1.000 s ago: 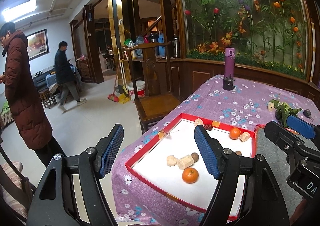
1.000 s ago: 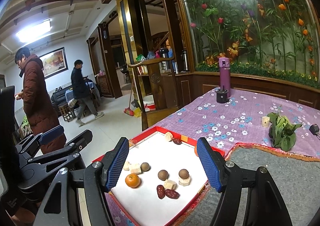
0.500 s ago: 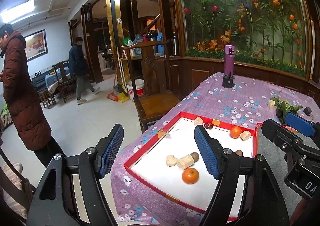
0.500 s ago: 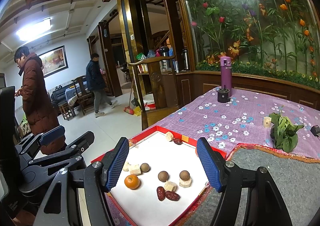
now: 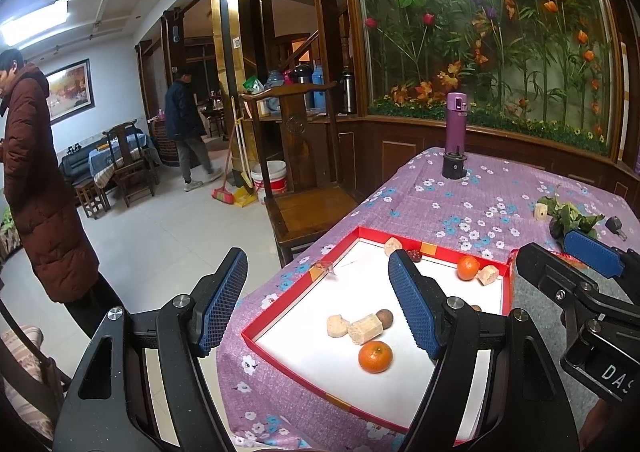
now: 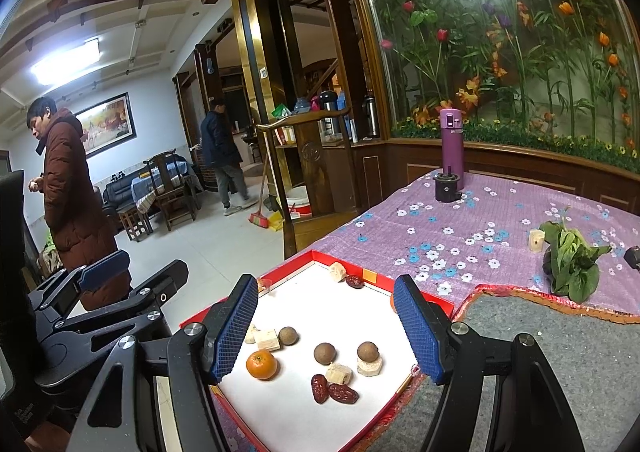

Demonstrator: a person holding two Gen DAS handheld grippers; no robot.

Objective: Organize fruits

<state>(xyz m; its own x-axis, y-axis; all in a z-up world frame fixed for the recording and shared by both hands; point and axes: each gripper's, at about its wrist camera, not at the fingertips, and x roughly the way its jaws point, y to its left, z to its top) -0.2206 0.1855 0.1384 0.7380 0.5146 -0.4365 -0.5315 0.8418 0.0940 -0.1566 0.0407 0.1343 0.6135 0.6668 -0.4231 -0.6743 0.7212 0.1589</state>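
Observation:
A red-rimmed white tray lies on the purple flowered tablecloth. It holds two mandarins, brown longans, red dates and pale cut chunks. My left gripper is open and empty, above the tray's left edge. My right gripper is open and empty, above the tray's near part, with the near mandarin by its left finger.
A purple flask stands at the table's far end. A leafy vegetable and a pale chunk lie at the right. A grey felt mat covers the near right. A wooden chair stands beside the table. Two people stand on the floor at the left.
Both grippers stay open and almost still over the tray. The person in the dark jacket has walked further away across the room.

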